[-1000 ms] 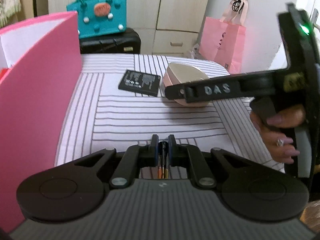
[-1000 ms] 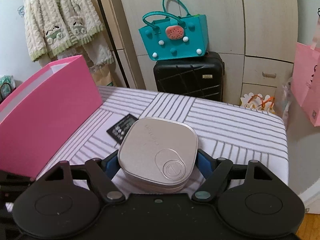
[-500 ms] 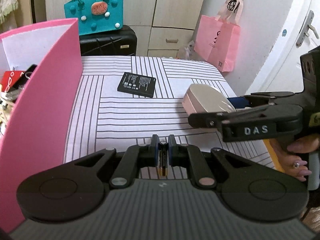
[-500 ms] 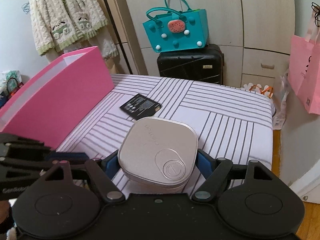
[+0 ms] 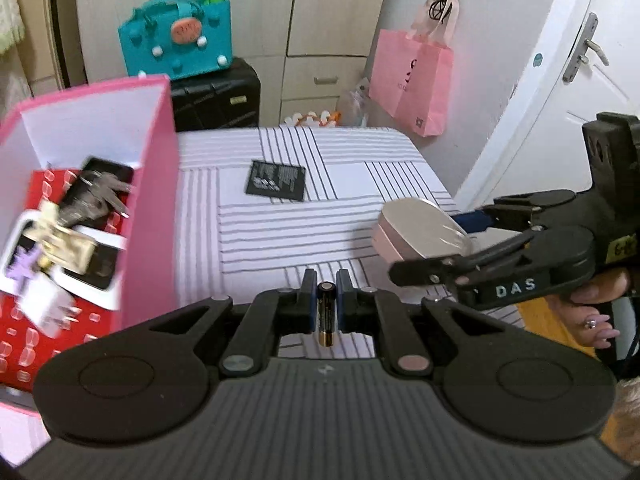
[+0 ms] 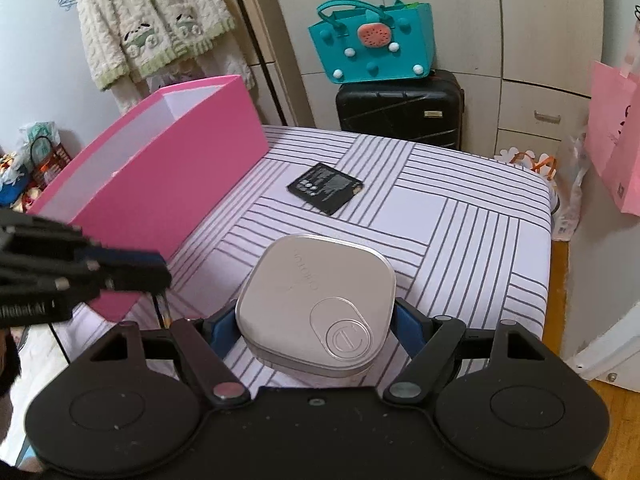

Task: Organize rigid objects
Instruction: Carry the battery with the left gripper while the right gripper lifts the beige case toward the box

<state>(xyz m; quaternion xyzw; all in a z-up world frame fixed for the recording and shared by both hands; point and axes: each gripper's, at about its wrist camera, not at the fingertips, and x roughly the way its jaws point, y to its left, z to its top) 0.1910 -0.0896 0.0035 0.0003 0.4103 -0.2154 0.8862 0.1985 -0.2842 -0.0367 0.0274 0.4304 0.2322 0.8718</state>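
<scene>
Left claw: gripping a battery upright between its blue pads, hanging over the near edge of the table, just beside the pink box.

Right claw: clamping a silver tin by two opposite sides, holding it level above the striped table. In the left view the tin is sitting off the table's right edge, with the right claw and the hand behind it.

Pink box: standing open along the table's left side. Inside it, in the left view, are lying a red patterned package, keys, white cases and other small items, too blurred to name.

Black card: lying flat on the table, near the middle, well apart from both claws; also showing in the right view.

Beyond the table: a teal bag sitting on a black suitcase, a pink paper bag hanging by the wall, a knitted cardigan hanging at left.
</scene>
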